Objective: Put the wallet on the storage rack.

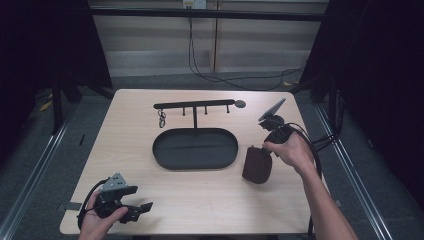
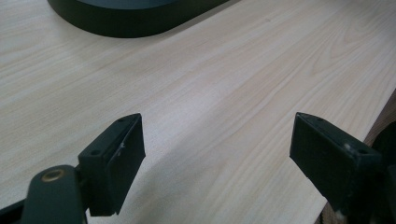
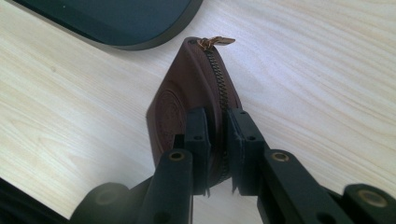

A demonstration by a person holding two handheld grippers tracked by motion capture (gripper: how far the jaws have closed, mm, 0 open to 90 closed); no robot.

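- At the near left corner of the table (image 1: 135, 150), the left gripper (image 1: 134, 210) lies low over the wood in the person's left hand (image 1: 95, 222), its jaws pointing toward the right side of the high view
- Left gripper view: both black jaws stand wide apart with bare wood grain between them; nothing is held or touched
- Centre of the table: a dark oval tray (image 1: 195, 148) sits flat; its rim appears at the top edge of both gripper views
- Behind the tray: a black rack (image 1: 194, 105) with a horizontal bar and short pegs; a small metal ring (image 1: 162, 118) hangs near its left end
- Just to the right of the tray, near but apart from its rim: a brown zip pouch (image 1: 257, 164), standing on edge
- Right gripper view: the right gripper (image 3: 215, 154) is clamped on the pouch, one jaw on each side of the zipper seam (image 3: 218, 79); the brass zipper pull (image 3: 215, 41) sits at the far top corner
- Right of the pouch: the person's right hand (image 1: 292, 150) holds this gripper, angled down toward the pouch, cable trailing to the right
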